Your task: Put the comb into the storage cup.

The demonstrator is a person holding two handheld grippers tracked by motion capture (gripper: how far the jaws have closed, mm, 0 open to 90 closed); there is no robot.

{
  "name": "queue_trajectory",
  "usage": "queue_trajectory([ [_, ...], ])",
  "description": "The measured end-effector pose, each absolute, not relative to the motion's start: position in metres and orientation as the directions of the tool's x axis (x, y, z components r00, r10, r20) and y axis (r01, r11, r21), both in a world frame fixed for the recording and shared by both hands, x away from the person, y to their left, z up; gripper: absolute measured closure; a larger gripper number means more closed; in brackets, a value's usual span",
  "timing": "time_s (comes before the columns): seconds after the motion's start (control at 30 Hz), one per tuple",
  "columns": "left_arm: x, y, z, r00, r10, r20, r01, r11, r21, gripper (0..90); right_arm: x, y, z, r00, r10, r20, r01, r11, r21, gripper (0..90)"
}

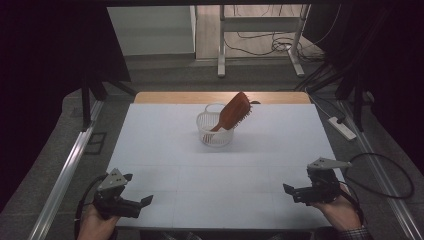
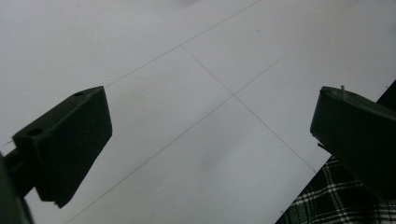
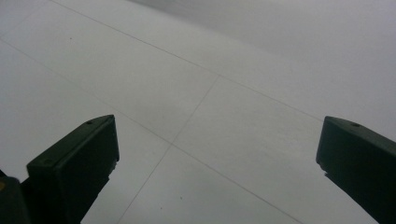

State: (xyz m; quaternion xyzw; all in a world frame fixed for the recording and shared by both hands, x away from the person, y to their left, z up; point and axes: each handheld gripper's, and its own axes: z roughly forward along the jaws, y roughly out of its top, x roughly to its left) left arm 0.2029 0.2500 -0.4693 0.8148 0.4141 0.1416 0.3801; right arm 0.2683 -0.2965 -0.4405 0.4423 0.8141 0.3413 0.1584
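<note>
White table (image 1: 165, 150) — hairbrush (image 1: 234, 111) in basket (image 1: 215, 134); left gripper (image 1: 137, 205), right gripper (image 1: 295, 192) agape, distant.

Probably a lab: black curtains (image 1: 45, 75), floor cables (image 1: 270, 45), white table (image 1: 165, 150).

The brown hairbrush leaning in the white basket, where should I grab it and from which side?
Probably grip the hairbrush by its broad head, which sticks up out of the basket and tilts to the right; its handle end is down inside. Come from above, jaws across the head's narrow edges, since bristles show on its right side. Both the left gripper and right gripper are open.
</note>
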Motion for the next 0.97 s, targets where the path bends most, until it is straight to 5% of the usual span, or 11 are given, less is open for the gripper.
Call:
queue_trajectory([
  [0.97, 0.203, 0.25, -0.469, 0.617, 0.782, -0.083, 0.568, -0.371, 0.735, 0.0, 0.245, -0.314, -0.443, -0.503, 0.864, -0.008, 0.639, 0.378, 0.67, 0.0],
])
